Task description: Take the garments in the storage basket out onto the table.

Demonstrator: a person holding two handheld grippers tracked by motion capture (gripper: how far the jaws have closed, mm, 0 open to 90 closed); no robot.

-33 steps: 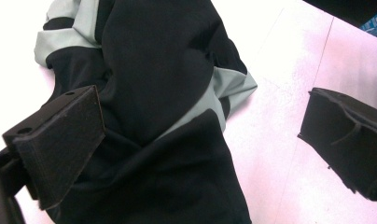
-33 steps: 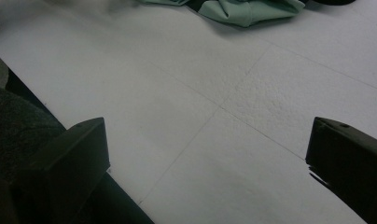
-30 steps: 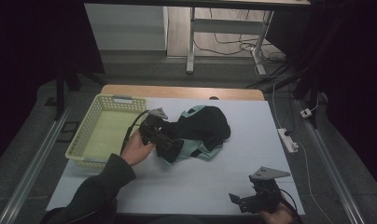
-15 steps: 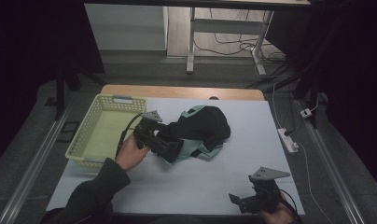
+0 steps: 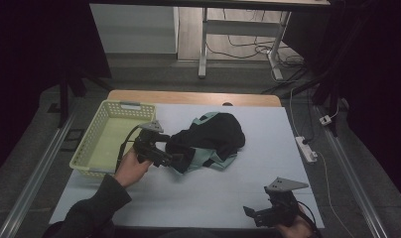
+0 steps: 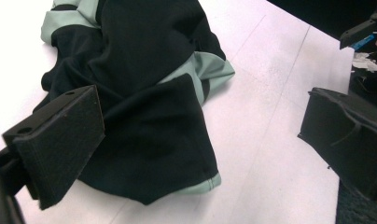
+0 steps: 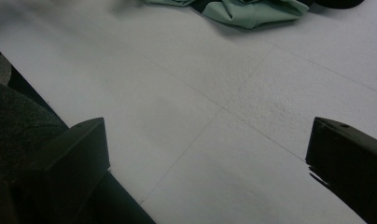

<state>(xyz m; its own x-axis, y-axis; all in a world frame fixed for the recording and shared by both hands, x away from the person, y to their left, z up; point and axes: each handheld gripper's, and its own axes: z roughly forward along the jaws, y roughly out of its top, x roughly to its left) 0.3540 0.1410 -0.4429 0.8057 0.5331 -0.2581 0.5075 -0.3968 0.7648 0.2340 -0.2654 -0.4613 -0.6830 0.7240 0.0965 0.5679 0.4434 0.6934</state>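
A crumpled black and mint-green garment (image 5: pixel 213 136) lies mid-table on the white table top (image 5: pixel 208 196). My left gripper (image 5: pixel 161 156) is at the garment's left edge, its jaws open. In the left gripper view, the garment (image 6: pixel 144 93) spreads between and under the wide-apart jaws of the left gripper (image 6: pixel 200 112), with one pad (image 6: pixel 60 144) over the black cloth. My right gripper (image 5: pixel 255 215) rests near the front right edge, open and holding nothing. In the right gripper view, the right gripper (image 7: pixel 207 135) has bare table between its jaws, and the garment's green hem (image 7: pixel 242 9) lies far ahead.
A pale yellow-green basket (image 5: pixel 92 166) stands at the table's left, just behind my left hand. A white power strip (image 5: pixel 306 148) lies on the floor off the right edge. A desk frame with cables (image 5: pixel 238 44) stands beyond the table.
My left gripper has shifted a little to the left and toward the near edge at the garment's left side. The right gripper has stayed put.
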